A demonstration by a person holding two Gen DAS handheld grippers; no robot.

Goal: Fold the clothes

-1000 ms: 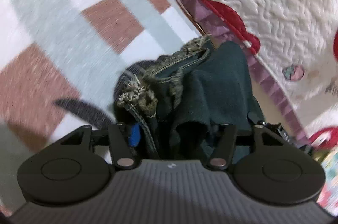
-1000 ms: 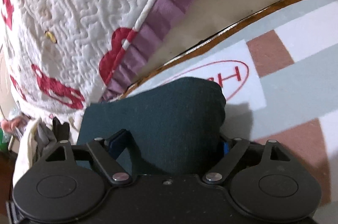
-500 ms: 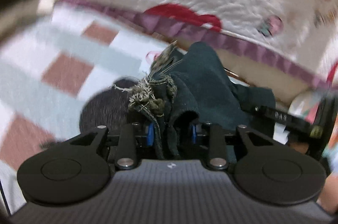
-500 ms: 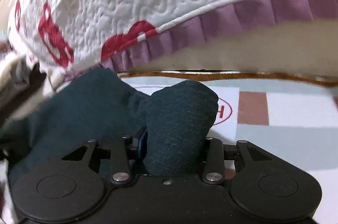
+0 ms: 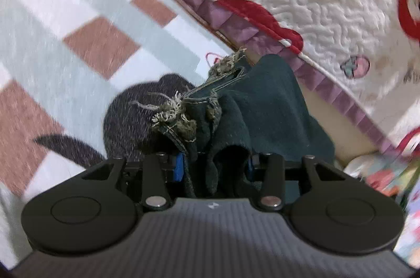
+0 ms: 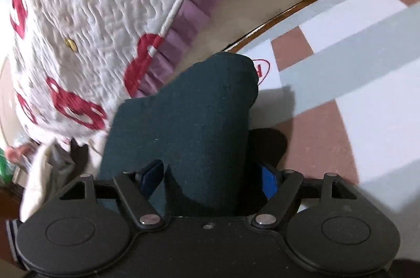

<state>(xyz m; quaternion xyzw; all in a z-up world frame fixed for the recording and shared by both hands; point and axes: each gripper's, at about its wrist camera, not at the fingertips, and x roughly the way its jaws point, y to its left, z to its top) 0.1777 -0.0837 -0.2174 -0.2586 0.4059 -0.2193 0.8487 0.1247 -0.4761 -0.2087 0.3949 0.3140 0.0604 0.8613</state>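
Note:
A dark teal denim garment (image 5: 262, 104) with a frayed, tasselled hem (image 5: 173, 117) hangs bunched above the checked mat and casts a shadow on it. My left gripper (image 5: 214, 167) is shut on the bunch near the hem, with folds packed between its blue pads (image 5: 178, 169). In the right wrist view the same garment (image 6: 189, 120) rises as a smooth thick fold. My right gripper (image 6: 210, 178) is shut on this fold, and cloth fills the gap between its fingers. The rest of the garment is hidden behind both bunches.
A mat (image 5: 78, 41) of pale blue, white and brown squares covers the floor, its brown edge (image 6: 302, 5) curving past. A white quilt (image 5: 315, 2) with red shapes and a purple ruffle (image 6: 194, 7) hangs close beside it. Colourful clutter (image 5: 380, 178) lies at the right.
Both views have swung down from the quilt back toward the mat. The jaws of both grippers stand slightly wider around the cloth than half a second ago. The garment stays held.

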